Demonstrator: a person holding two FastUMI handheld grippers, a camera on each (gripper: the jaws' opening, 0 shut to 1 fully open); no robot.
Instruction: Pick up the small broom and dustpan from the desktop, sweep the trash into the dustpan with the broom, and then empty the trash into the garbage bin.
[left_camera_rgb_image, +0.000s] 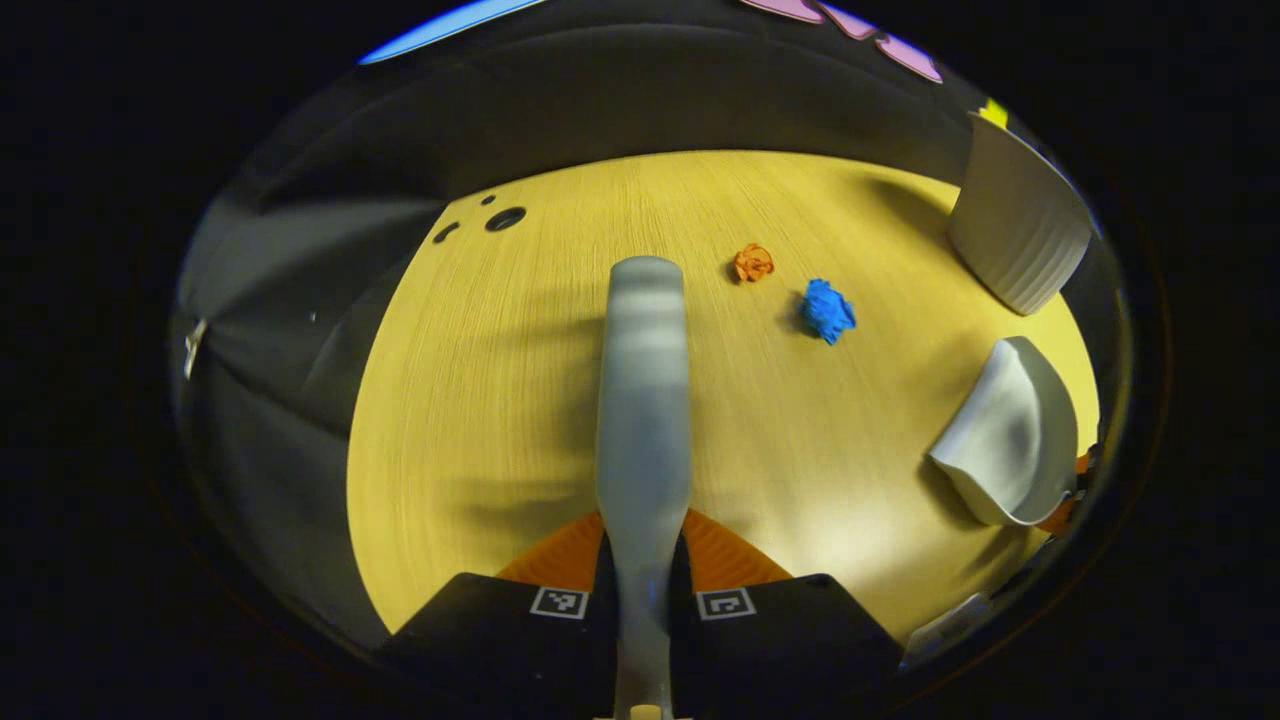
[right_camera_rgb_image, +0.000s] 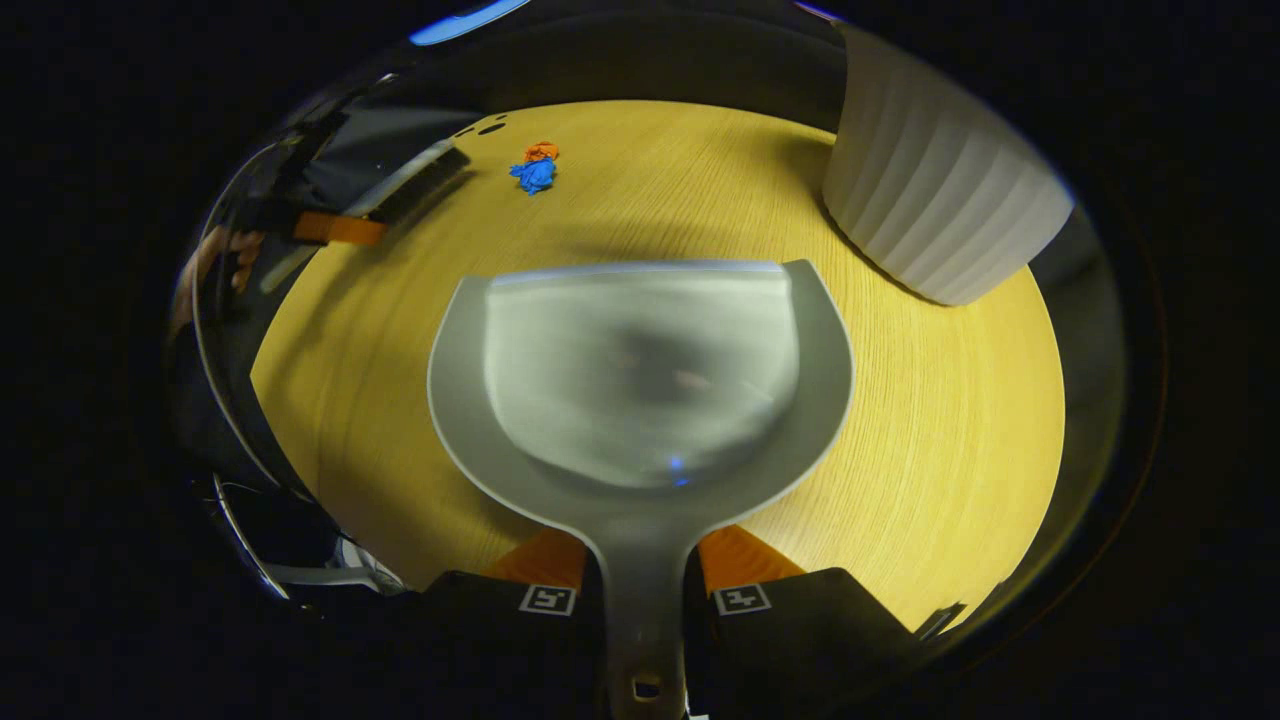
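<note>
Watch the two light paper wads, the orange crumpled one (left_camera_rgb_image: 752, 262) and the blue crumpled one (left_camera_rgb_image: 827, 310), lying well ahead on the yellow wood-grain counter (left_camera_rgb_image: 480, 400): a hard stroke could flick them past the pan. Your left gripper (left_camera_rgb_image: 642, 600) is clamped on the grey plastic broom (left_camera_rgb_image: 643, 400); your right gripper (right_camera_rgb_image: 645, 598) is closed around the handle of the grey plastic dustpan (right_camera_rgb_image: 640, 380), near the white ribbed garbage bin (right_camera_rgb_image: 935, 190).

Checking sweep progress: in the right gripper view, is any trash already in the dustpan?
No. The dustpan looks bare inside, while the blue paper wad and orange paper wad lie on the desktop beyond it.
</note>
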